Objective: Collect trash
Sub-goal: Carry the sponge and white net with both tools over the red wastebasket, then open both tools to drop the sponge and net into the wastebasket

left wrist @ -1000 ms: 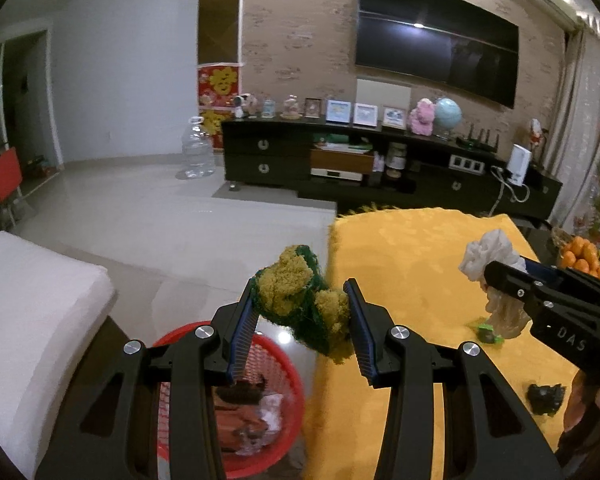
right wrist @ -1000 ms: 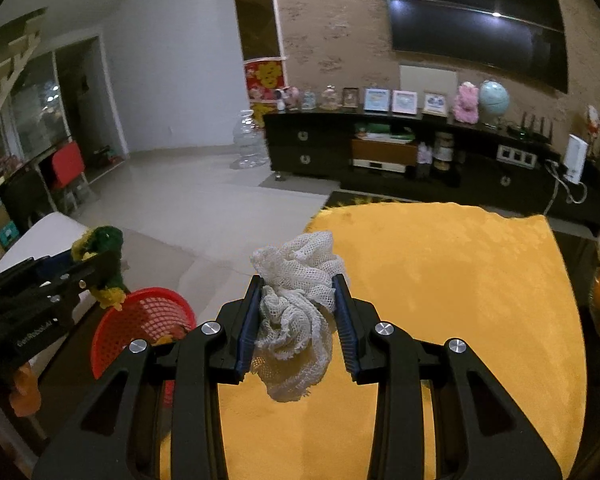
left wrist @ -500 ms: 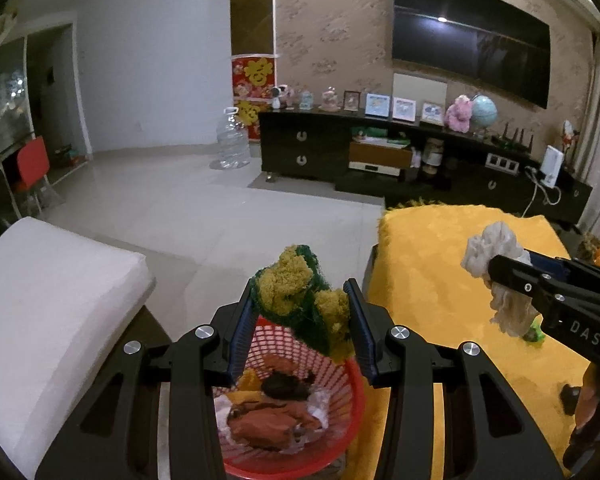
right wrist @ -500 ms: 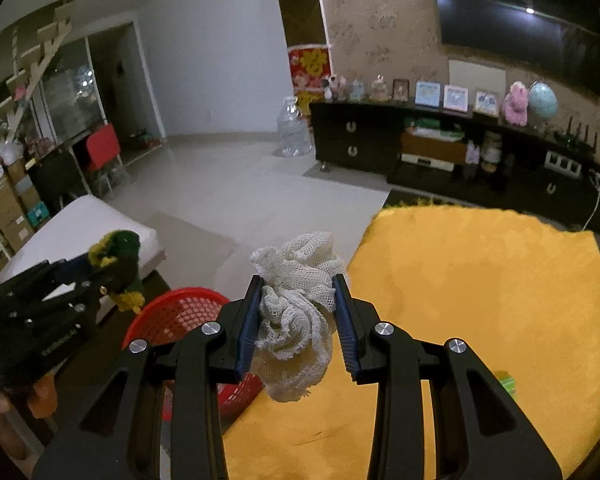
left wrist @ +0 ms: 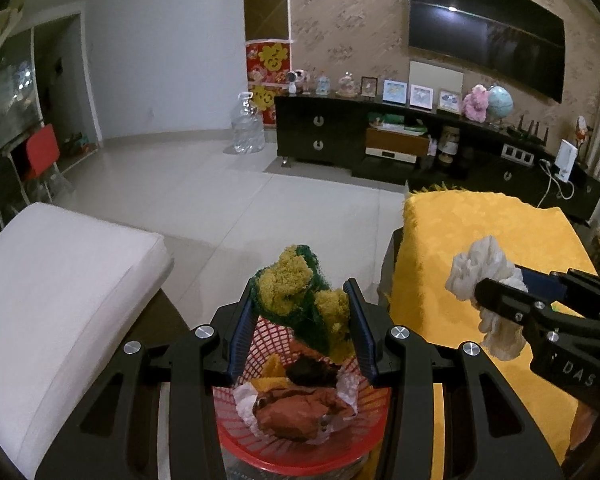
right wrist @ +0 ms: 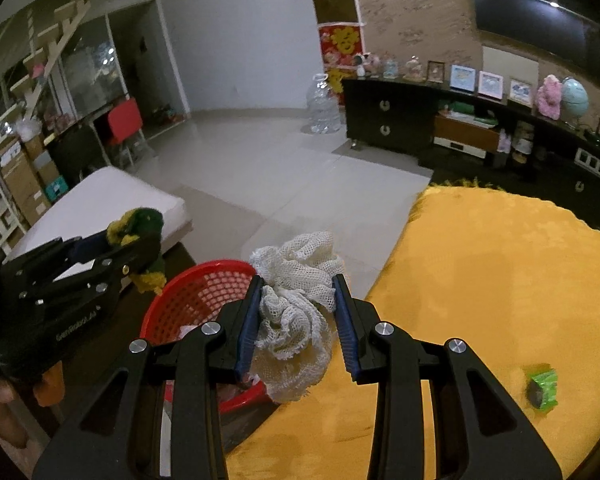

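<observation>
Left gripper [left wrist: 300,322] is clamped on a wad of green and yellow mesh [left wrist: 300,304], jaws partway apart with the wad filling the gap, pads pressing both sides. It hangs right above the red basket [left wrist: 304,446], which already has a brownish crumpled bag and some white paper scraps in it. Right gripper [right wrist: 296,320] is doing the same with a bunched white net [right wrist: 300,312], closed on it, the loose end dangling below the jaws. That one sits over the edge where the yellow tablecloth [right wrist: 500,280] meets the basket, so not fully above the opening from what I can tell.

So I'd call this the drop-off step. Next move for the left looks simple: open up and let the mesh fall in. The right probably needs to slide further over the basket first. There's also a small green wrapper [right wrist: 543,386] lying on the cloth, apart from everything, so more to pick up.
</observation>
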`<act>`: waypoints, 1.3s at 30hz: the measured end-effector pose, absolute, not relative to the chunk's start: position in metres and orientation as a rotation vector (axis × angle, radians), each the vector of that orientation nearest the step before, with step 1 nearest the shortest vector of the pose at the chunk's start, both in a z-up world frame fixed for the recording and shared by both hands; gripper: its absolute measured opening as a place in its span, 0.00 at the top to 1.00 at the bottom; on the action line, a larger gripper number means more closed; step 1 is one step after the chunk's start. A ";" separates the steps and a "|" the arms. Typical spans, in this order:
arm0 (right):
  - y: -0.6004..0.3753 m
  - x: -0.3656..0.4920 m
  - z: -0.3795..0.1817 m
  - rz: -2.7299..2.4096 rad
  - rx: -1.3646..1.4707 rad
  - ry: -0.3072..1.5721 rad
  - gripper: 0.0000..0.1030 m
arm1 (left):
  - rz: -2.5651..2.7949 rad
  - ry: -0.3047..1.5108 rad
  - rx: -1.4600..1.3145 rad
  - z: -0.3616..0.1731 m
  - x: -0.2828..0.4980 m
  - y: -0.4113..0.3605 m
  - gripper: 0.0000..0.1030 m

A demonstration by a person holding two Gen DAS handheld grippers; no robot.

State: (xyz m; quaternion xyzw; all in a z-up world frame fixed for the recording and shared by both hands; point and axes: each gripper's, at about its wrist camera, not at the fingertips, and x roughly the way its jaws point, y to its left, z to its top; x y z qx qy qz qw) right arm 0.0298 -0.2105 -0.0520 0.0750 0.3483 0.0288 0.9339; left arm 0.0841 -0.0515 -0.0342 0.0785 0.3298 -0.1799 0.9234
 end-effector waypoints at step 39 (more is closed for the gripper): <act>-0.162 0.067 -0.116 0.195 0.198 0.857 0.36 | -0.304 0.868 0.078 -0.096 0.128 -0.004 0.39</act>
